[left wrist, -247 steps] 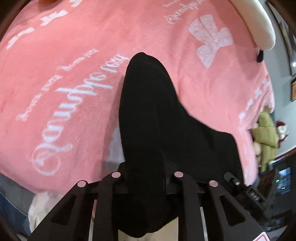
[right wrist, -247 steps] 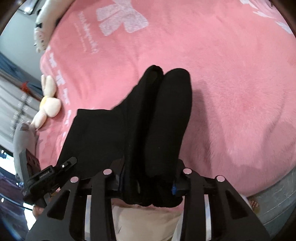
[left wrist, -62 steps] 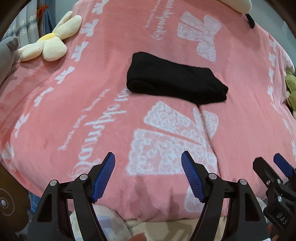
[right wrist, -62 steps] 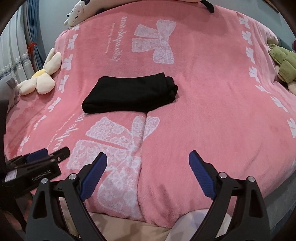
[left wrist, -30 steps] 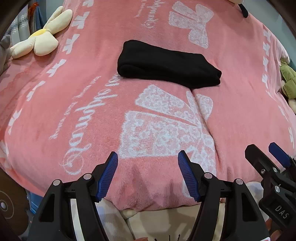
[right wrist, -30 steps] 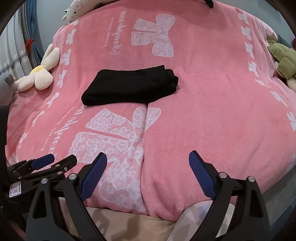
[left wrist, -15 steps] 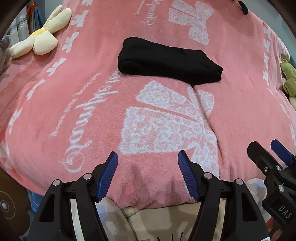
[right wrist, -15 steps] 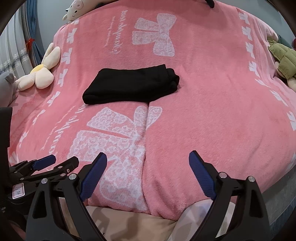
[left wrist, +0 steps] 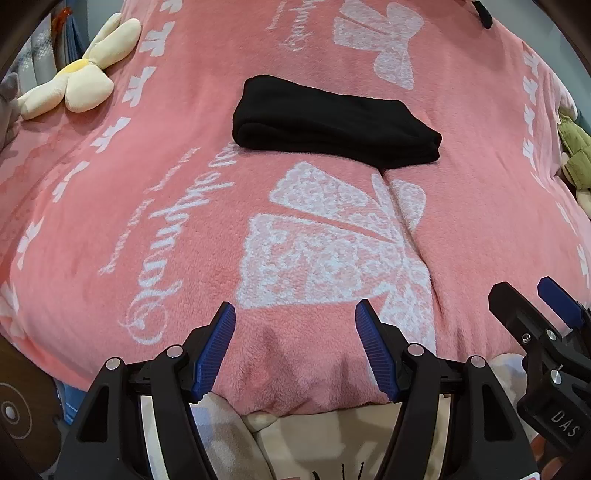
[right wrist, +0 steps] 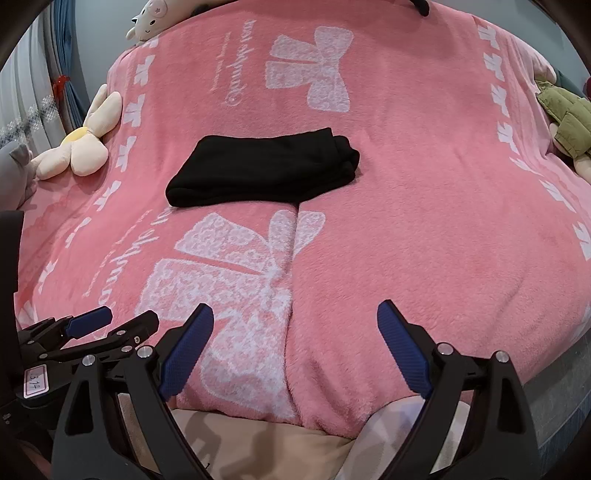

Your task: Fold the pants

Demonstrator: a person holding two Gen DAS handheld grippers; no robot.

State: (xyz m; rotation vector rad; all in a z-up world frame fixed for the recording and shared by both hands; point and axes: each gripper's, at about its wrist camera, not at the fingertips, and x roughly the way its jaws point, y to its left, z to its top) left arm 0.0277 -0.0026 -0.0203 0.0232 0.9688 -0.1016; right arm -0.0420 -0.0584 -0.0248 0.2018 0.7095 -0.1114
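Note:
The black pants [left wrist: 332, 122] lie folded into a flat oblong bundle on the pink blanket [left wrist: 147, 184], well ahead of both grippers; the same pants [right wrist: 266, 168] show in the right wrist view. My left gripper [left wrist: 295, 314] is open over the blanket's near edge, nothing between its blue pads. My right gripper [right wrist: 295, 314] is also open and empty, held back at the bed's near edge. Each gripper appears at the side of the other's view: the right gripper [left wrist: 532, 306] and the left gripper [right wrist: 110, 323].
A cream flower plush [left wrist: 77, 81] lies at the left edge of the bed. A green plush toy [right wrist: 565, 118] sits at the right edge, a white plush [right wrist: 151, 18] at the far end. Beige fabric [left wrist: 314, 439] hangs below the blanket's near edge.
Over the last second nothing visibly moves. Eight seconds ago both grippers were shut on the hanging pants; now the pants lie folded on the bed and both grippers are open and drawn back.

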